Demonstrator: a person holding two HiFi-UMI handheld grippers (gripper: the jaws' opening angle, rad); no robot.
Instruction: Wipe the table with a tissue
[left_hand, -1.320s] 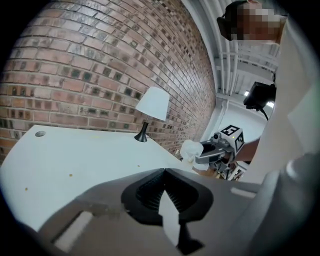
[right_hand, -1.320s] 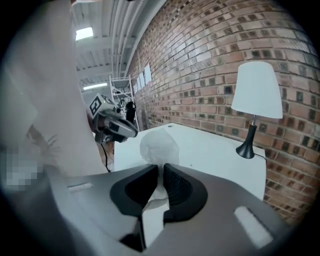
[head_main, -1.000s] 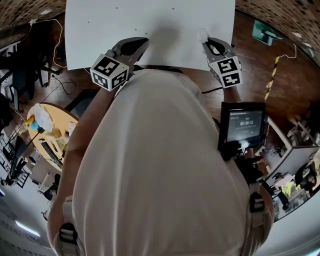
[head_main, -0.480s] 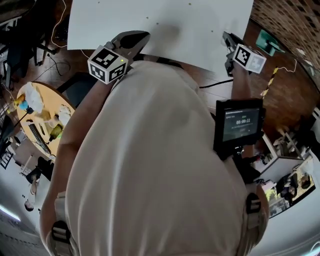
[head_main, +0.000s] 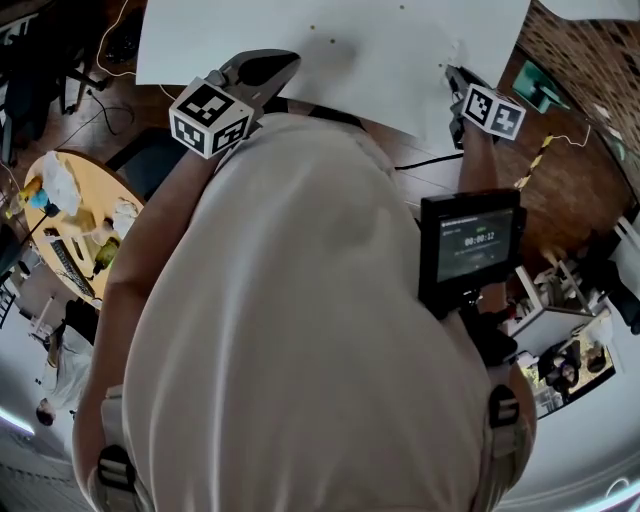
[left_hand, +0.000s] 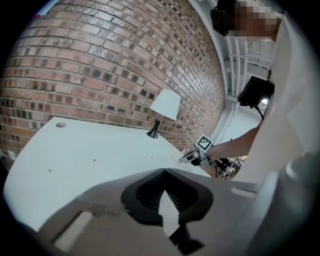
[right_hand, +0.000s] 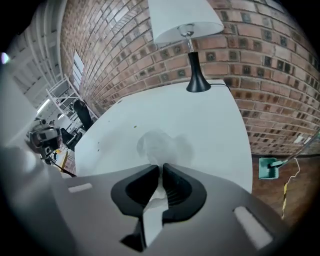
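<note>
We see the tissue (right_hand: 159, 144) bunched and pinched in the right hand-held gripper (right_hand: 161, 167), its jaws having just tightened on it, and its crumpled end sticks out past the jaw tips, low over the white desk (right_hand: 210, 125) near that desk's right edge, though we cannot tell whether it touches the surface. The left hand-held gripper (left_hand: 164, 171) hangs over the desk's near edge, well apart from the right one, its jaws pressed together with nothing between them. A white-shaded lamp (right_hand: 192, 50) stands at the desk's far corner, against the brick wall (right_hand: 280, 75).
</note>
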